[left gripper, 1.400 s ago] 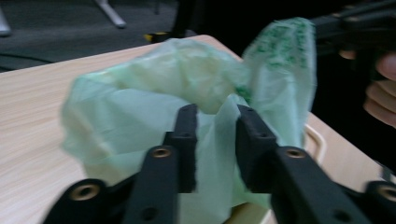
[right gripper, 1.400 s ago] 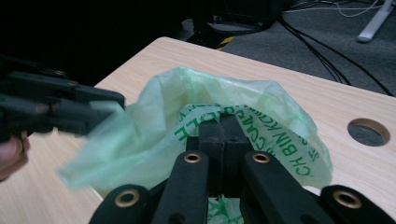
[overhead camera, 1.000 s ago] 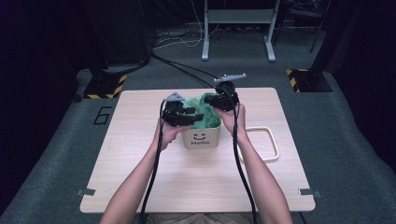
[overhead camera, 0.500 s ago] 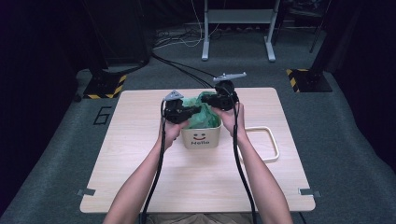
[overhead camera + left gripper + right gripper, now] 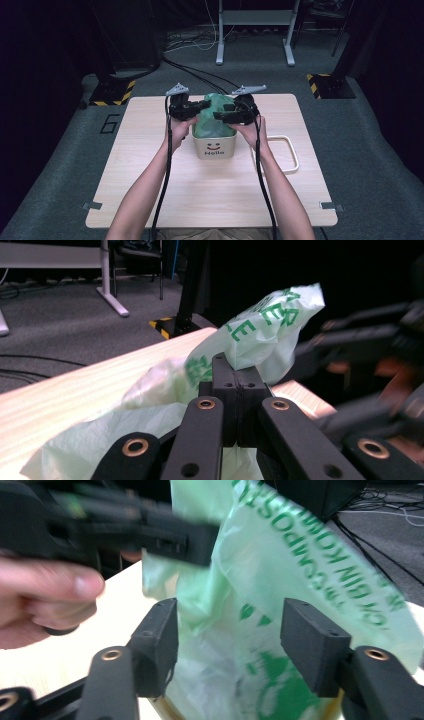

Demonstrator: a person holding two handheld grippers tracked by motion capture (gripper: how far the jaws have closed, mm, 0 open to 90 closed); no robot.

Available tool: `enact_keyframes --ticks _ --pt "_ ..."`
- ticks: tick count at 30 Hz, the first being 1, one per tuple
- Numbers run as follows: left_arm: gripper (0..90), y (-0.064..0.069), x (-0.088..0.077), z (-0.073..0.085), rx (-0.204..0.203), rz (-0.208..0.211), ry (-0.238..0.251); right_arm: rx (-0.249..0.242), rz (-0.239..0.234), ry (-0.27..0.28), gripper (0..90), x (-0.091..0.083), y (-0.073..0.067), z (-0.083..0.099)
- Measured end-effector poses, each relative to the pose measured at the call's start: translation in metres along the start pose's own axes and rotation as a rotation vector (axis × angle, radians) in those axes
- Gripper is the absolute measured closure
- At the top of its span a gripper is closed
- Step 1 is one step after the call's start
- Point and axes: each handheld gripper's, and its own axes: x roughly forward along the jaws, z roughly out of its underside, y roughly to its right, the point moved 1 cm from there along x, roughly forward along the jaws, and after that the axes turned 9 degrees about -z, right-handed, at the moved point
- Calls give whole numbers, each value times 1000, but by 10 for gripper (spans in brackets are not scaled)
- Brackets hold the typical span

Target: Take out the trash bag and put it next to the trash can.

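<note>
On the table (image 5: 150, 190) stand 1 small cream bin (image 5: 215, 147) printed with a smiling face and the word "Hello", and 1 thin green bag (image 5: 214, 117) that sits in the bin and bulges up above its rim. 1 pale loop-shaped handle or frame (image 5: 290, 150) lies flat just right of the bin. 2 grippers work at the bag.

The left gripper (image 5: 235, 377) has its jaws clenched together on a fold of the bag, which runs up and away from them in the left gripper view. The right gripper (image 5: 227, 635) has its jaws parted; they have just been opening, with the bag's film between them and, as far as the blur allows, not pinched.

The bag's green lettering is creased and only partly readable. In the right gripper view the other gripper and the fingers holding it are smeared by motion blur, and the bin's rim is barely visible at the bottom edge. In the high view the grippers hide the bag's upper edges.

The table is light wood grain. Around it lies grey carpet, with cables, 2 yellow-and-black striped feet and 1 white stand in a dark room.
</note>
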Motion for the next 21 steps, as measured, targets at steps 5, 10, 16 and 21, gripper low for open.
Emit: enact_keyframes --ticks 5,10,16,21 --pt "898 7 -2 -14 6 10 2 1 31 11 370 15 -5 0" --pt "897 16 -2 -21 1 40 3 9 86 64 486 22 -4 -1" --pt "897 19 0 -22 -5 53 3 31 57 132 765 22 2 -1" --pt "895 18 -1 -22 -15 56 5 17 48 141 894 22 1 -1"
